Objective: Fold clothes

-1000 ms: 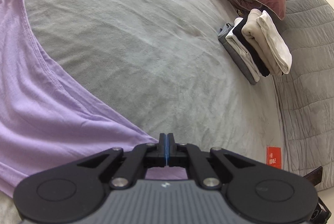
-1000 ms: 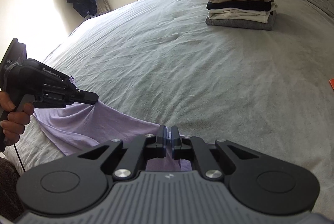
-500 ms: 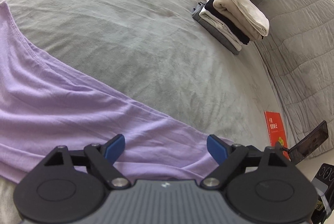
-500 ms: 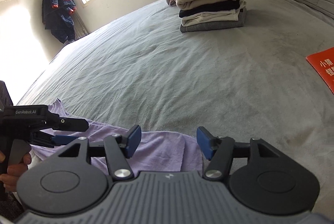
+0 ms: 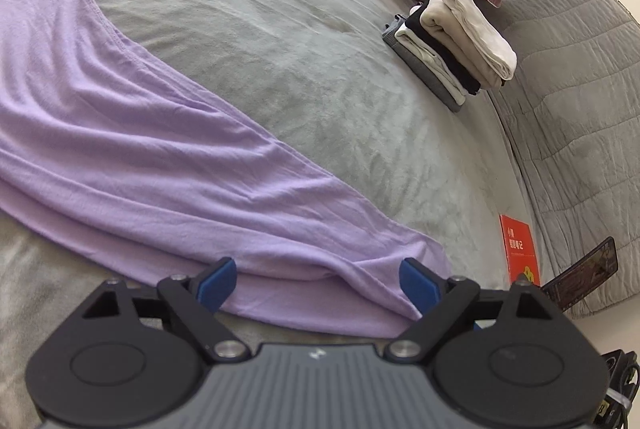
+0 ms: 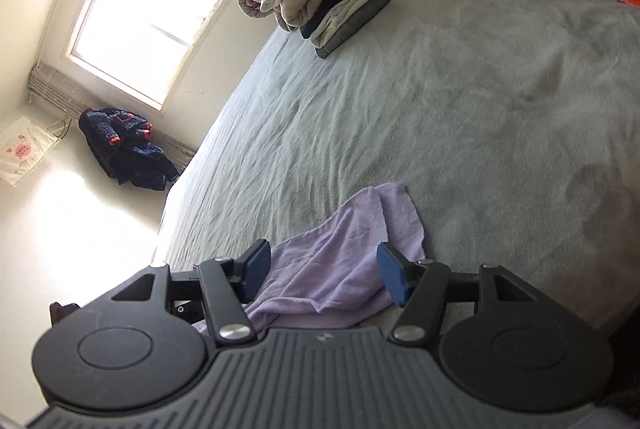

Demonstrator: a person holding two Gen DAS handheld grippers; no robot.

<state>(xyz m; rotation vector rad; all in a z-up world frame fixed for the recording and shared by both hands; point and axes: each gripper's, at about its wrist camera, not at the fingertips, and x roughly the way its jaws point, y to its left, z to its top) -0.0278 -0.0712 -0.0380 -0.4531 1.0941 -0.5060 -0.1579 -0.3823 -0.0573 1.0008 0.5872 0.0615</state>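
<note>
The purple shirt [image 5: 168, 157] lies spread along the near edge of the bed [image 5: 304, 41], both the left gripper [image 5: 320, 279] and right gripper [image 6: 320, 269] open-fingered and empty above its hem, probably so it can be flattened before folding.

Left tongs [image 5: 317, 280] body: grey ribbed housing, small white mark at top centre.
Left tongs side plates: two black round discs, each with a recessed circle.
Left tongs linkage: black angled arms with triangular cut-outs, silver pivot screws.
Left tongs pads [image 5: 217, 282]: blue, flat.
Right tongs [image 6: 324, 271] body: same grey ribbed housing and white mark.
Right tongs linkage: black arms, silver screws, black discs.
Right tongs pads [image 6: 256, 267]: dark blue, rectangular.
Cable: black lead at the lower right edge of the left view.
</note>
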